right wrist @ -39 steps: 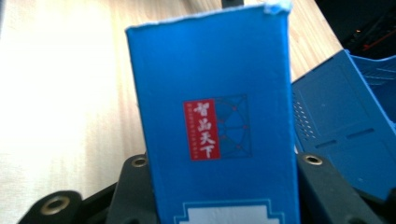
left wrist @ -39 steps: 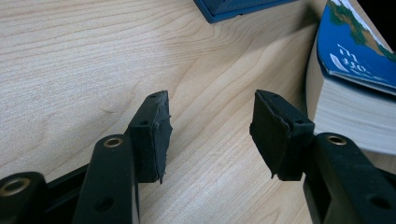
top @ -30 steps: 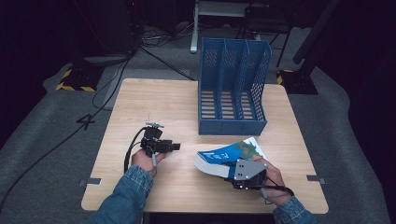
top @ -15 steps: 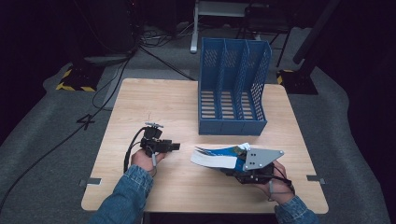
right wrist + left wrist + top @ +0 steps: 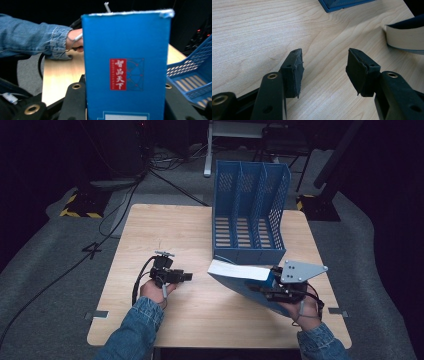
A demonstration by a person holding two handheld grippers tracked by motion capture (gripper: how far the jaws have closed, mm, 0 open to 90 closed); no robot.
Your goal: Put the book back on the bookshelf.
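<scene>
A thick blue book (image 5: 240,282) is tilted up on edge above the table, its white page block facing up and left. My right gripper (image 5: 272,290) is shut on its lower right end. In the right gripper view the book's blue spine (image 5: 126,62), with a red label, stands upright between my jaws. My left gripper (image 5: 182,277) rests low over the table at the left, open with nothing between its fingers (image 5: 294,72); the book's page edge (image 5: 404,37) lies off to its right. A blue three-slot file rack (image 5: 250,215) stands behind the book.
The wooden table (image 5: 165,235) has bare surface at the left and front. Black cables (image 5: 120,210) run over the grey floor beyond the table's left edge. The rack's base (image 5: 190,80) lies close to the right of the held book.
My right gripper has lifted the book from lying flat and turned it up onto its edge, nearer the rack. The left gripper has stayed where it was.
</scene>
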